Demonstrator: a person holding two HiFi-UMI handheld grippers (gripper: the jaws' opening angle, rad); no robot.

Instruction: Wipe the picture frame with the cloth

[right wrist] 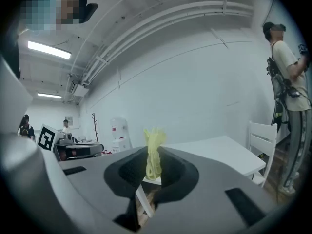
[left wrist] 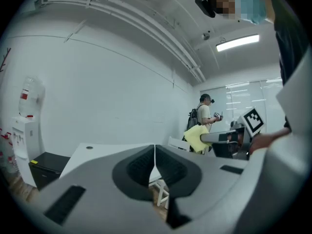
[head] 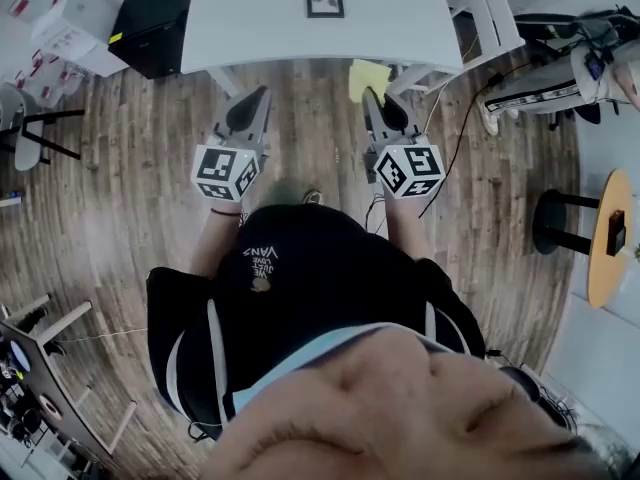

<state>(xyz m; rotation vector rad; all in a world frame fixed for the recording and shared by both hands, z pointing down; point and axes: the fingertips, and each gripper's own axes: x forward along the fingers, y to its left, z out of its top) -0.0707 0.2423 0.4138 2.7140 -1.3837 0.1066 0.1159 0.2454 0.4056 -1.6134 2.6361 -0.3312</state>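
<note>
The right gripper (right wrist: 153,165) has its jaws pressed together on the yellow cloth (right wrist: 152,152). The fabric is pinched into a narrow bunch between the pads, and a small tuft stands up above them. In the head view the rest of the cloth hangs free just in front of this gripper's tips, over the wooden floor (head: 150,198) and close to the near edge of the white table (head: 250,28). I judge that it is gripped by a small part only, so that a wide, loose part is free for wiping.

The left gripper (left wrist: 154,155) is closed also, jaw against jaw with nothing between them, and only a thin seam shows. It is about level with the right gripper, beside it at its left. Probably it waits as the free helper, perhaps to steady the frame later.

The picture frame (head: 325,0) lies flat on the table, ahead of both grippers and roughly between their lines, a little more to the side of the right one. It is well apart from the cloth and nothing touches it. Both grippers are in front of the table edge — so the wiping is not yet begun. In my judgement the next move is to carry the cloth forward and down onto the face of the frame.
</note>
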